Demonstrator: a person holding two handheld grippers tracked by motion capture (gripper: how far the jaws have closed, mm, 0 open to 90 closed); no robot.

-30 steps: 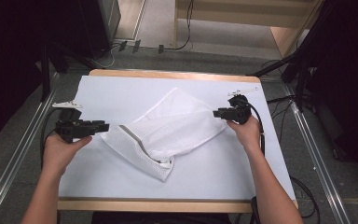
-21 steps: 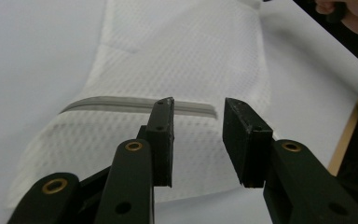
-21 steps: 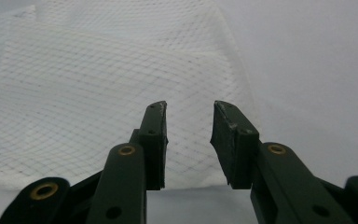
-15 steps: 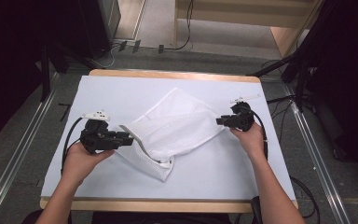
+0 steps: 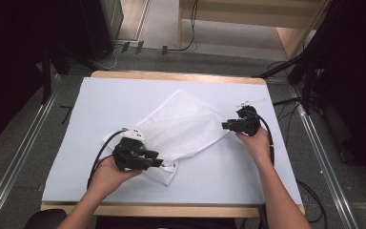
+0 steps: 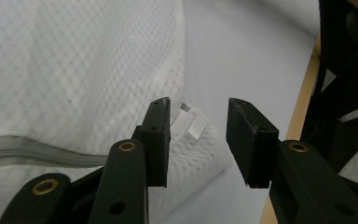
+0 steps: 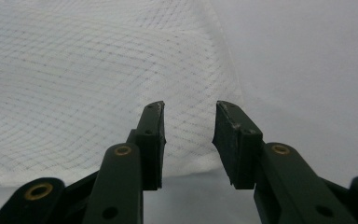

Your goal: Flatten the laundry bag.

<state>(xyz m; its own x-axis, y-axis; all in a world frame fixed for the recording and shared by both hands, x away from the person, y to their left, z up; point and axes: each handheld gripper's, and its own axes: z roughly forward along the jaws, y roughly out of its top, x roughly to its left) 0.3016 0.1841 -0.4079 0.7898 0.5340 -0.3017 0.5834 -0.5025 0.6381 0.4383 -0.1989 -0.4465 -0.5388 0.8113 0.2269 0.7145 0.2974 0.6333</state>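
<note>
White mesh bag [image 5: 181, 131] lying flat mid-worktop [image 5: 100, 102]: left tongs [image 5: 164, 163], just opening and empty, should close on its near tab corner, right tongs [image 5: 224, 125], likewise parted, on the far edge.

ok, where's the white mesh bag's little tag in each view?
High view: the tag sits at the mesh bag's near corner, by the left gripper.
Left gripper view: centre, tag between the open jaws.
Right gripper view: no tag, just mesh.
Shared landmark: the bag's mesh weave.
</note>
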